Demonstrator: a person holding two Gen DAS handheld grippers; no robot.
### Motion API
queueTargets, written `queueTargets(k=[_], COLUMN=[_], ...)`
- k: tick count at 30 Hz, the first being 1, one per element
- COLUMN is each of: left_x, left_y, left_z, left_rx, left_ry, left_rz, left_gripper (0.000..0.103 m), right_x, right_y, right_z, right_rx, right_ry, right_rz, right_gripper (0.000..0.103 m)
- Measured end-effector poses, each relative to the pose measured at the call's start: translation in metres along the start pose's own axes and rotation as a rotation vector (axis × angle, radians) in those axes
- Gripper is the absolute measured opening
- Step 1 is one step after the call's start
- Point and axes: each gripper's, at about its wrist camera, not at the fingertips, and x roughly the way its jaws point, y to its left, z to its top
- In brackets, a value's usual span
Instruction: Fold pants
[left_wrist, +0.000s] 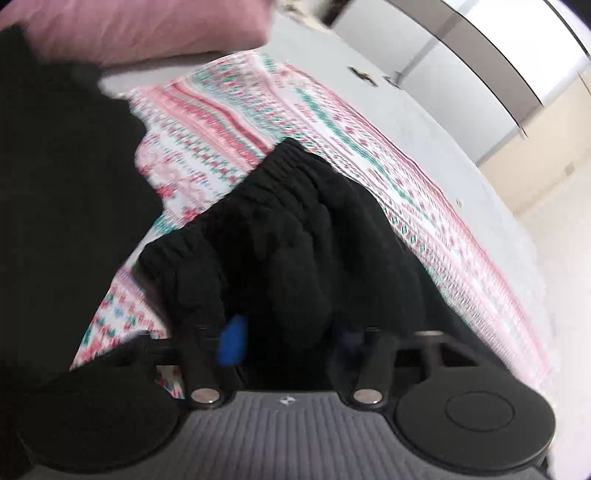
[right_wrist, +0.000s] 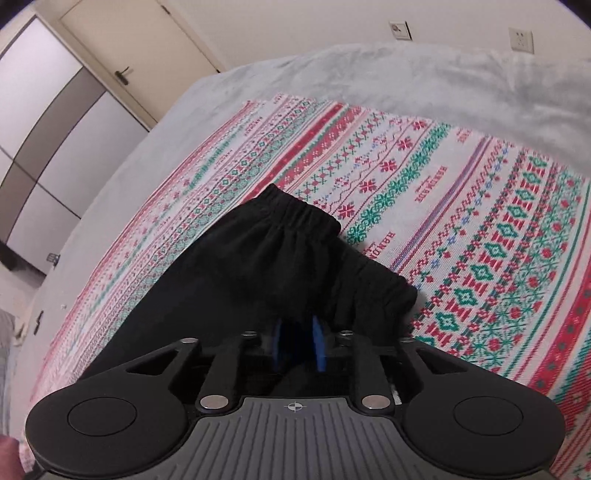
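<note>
pants (right_wrist: 280, 258) black, lying bunched on the patterned blanket (right_wrist: 461, 206) over the grey bed (right_wrist: 443, 74) | I see my left gripper (left_wrist: 291, 336) with black cloth between its blue pads (left_wrist: 232, 343), grip unclear | my right gripper (right_wrist: 299, 343) slightly parted, pants cloth between, grasp unclear | pink pillow (left_wrist: 147, 26) behind

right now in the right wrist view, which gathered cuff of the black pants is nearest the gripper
The lower-right cuff, beside the green-diamond stripe, is nearest the right gripper; the other cuff lies farther up.
</note>
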Motion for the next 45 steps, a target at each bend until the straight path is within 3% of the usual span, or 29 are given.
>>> queueTargets(k=[3,6,8,11,14,16,18,21,23,27,31,33,35,38,41,43,45], left_x=[-0.001,-0.006,-0.008,-0.015,-0.022,-0.03,-0.033,-0.031,-0.031,-0.026,-0.016,-0.023,-0.03,-0.049,-0.072,-0.083,-0.086], left_y=[0.002,0.005,0.011,0.015,0.014,0.007,0.004,0.004,0.002,-0.001,-0.003,-0.003,0.003,0.013,0.019,0.016,0.007], left_z=[0.006,0.014,0.018,0.02,0.013,0.006,-0.001,-0.005,-0.006,-0.012,-0.017,-0.017,-0.012,-0.002,0.004,0.005,0.003], left_rx=[-0.034,-0.037,-0.065,-0.051,-0.025,0.075,0.125,0.168,0.192,0.236,0.282,0.281,0.237,0.168,0.129,0.117,0.138], left_ry=[-0.029,-0.039,-0.042,-0.057,-0.033,-0.035,-0.018,-0.002,-0.004,0.015,0.05,0.052,0.065,0.032,-0.067,-0.121,-0.15], left_rz=[-0.042,-0.078,-0.099,-0.113,-0.071,0.029,0.079,0.127,0.147,0.177,0.211,0.2,0.182,0.165,0.144,0.08,0.013], left_gripper=[0.018,0.018,0.018,0.018,0.018,0.018,0.018,0.018,0.018,0.019,0.02,0.026,0.042,0.049,0.051,0.051,0.051], right_x=[0.004,0.006,0.0,-0.026,-0.045,-0.059,-0.072,-0.058,-0.051,-0.068,-0.036,-0.035,-0.043,-0.049,-0.06,-0.076,-0.097], right_y=[0.004,0.017,0.02,0.019,0.018,0.018,0.01,-0.007,-0.021,-0.011,-0.014,-0.015,-0.014,-0.019,-0.021,-0.002,0.035], right_z=[0.004,0.009,0.015,0.019,0.017,0.012,-0.004,-0.026,-0.034,-0.035,-0.035,-0.041,-0.041,-0.036,-0.032,-0.038,-0.047], right_rx=[-0.025,-0.105,-0.077,-0.06,-0.077,-0.1,-0.131,-0.183,-0.146,-0.181,-0.192,-0.213,-0.215,-0.159,-0.107,-0.163,-0.316], right_ry=[-0.01,-0.032,-0.039,-0.114,-0.144,-0.182,-0.193,-0.131,-0.109,-0.185,-0.079,-0.094,-0.122,-0.126,-0.126,-0.187,-0.272], right_rz=[-0.026,-0.089,-0.071,0.027,0.052,0.056,0.049,-0.05,-0.052,-0.026,-0.125,-0.132,-0.118,-0.102,-0.115,-0.238,-0.244], right_gripper=[0.021,0.002,0.001,0.001,0.001,0.0,0.0,0.0,0.0,0.0,0.0,0.001,0.001,0.013,0.02,0.021,0.023])
